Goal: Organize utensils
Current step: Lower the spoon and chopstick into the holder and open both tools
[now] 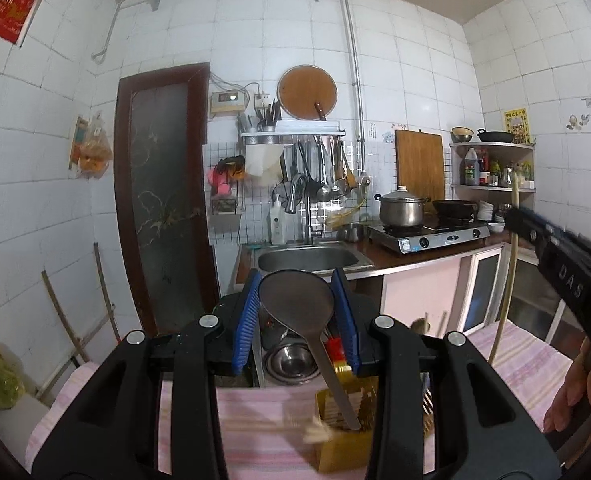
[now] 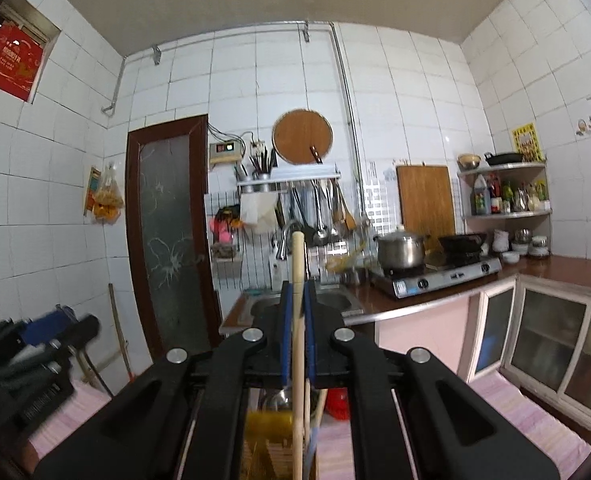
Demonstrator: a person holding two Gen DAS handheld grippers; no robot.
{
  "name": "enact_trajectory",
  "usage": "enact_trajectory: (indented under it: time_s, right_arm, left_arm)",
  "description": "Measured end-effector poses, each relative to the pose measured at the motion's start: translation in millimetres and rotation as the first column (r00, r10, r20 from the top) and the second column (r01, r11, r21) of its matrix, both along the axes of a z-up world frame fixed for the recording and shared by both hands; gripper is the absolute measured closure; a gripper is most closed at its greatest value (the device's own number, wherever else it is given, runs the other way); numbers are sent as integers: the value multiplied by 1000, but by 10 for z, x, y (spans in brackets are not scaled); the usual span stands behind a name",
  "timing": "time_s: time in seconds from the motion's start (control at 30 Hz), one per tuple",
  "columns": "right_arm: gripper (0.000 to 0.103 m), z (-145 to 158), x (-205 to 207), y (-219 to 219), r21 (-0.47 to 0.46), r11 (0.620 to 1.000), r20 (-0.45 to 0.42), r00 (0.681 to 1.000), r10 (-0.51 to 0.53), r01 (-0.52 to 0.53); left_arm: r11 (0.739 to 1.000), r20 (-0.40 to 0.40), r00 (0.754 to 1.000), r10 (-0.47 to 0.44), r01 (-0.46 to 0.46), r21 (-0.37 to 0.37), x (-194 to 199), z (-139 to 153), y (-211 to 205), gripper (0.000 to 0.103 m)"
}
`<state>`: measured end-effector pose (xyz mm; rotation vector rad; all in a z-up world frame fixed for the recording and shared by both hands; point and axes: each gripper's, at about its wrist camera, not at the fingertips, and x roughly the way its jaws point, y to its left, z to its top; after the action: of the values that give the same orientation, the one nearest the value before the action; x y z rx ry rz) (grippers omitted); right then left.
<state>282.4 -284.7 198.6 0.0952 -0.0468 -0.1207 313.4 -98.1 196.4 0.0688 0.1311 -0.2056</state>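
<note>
My left gripper (image 1: 298, 280) has its blue pads around the wide grey head of a metal spatula (image 1: 295, 305). The pads touch or nearly touch its edges. The spatula's handle runs down into a yellow utensil holder (image 1: 345, 432) on the pink striped cloth. My right gripper (image 2: 298, 292) is shut on a long wooden stick (image 2: 298, 320) that stands upright, its lower end going down into the yellow holder (image 2: 269, 428). The right gripper and its stick also show at the right of the left wrist view (image 1: 551, 248). A pale wooden utensil lies blurred beside the holder (image 1: 319, 434).
A table with the pink striped cloth (image 1: 527, 364) is below both grippers. Beyond it are steel bowls (image 1: 291, 360), a sink (image 1: 307, 258), a gas stove with a pot (image 1: 401, 208) and a wok, hanging ladles, and cabinets on the right. The left gripper shows at lower left in the right wrist view (image 2: 27, 352).
</note>
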Motion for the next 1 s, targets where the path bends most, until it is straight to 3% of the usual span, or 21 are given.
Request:
enact_trajectory:
  time_s: [0.2,0.4,0.57,0.6,0.67,0.73,0.77,0.8,0.87,1.0]
  right_arm:
    - [97,-213,480,-102,41,999,4,1000,14,-14]
    - [97,-710,726,-154,41,998,-75,996,44,-41]
    - [97,-974,791,-203,45,998,-160,985,57,-50]
    - [96,-993,784,-208,43,998,-173,983,60,-53]
    - [95,-1004,786,-214,30,998,-226,972,59,-54]
    - [72,-979,762,-222,27,998,-270,961,59,-53]
    - [45,-946,713,-225,26,998,-283,958,54,-48]
    - [39,-921,656,-229,23,999,-282,958,50,-45]
    - [39,-838,507,-194,-12,999,-282,959,26,-30]
    - [28,-729,167,-102,-64,998,-304,953,-15,-5]
  left_arm:
    - [1000,-10,1000,0,0,30,433,-342,-254,68]
    - [998,-64,998,21,-17,62,658,-819,-381,68]
    - [999,-111,994,23,-19,38,682,-900,-278,68]
    - [999,-112,993,23,-19,33,659,-878,-251,66]
    - [999,-111,993,34,-32,21,563,-766,-158,37]
    - [999,-88,995,49,-49,9,402,-652,-71,26]
    - [999,-81,995,50,-50,5,340,-594,-44,22]
    - [999,-76,996,54,-54,1,242,-511,19,19]
    - [998,-79,995,57,-57,-6,68,-383,141,7]
    - [996,-87,992,90,-92,-16,-274,-225,373,5]
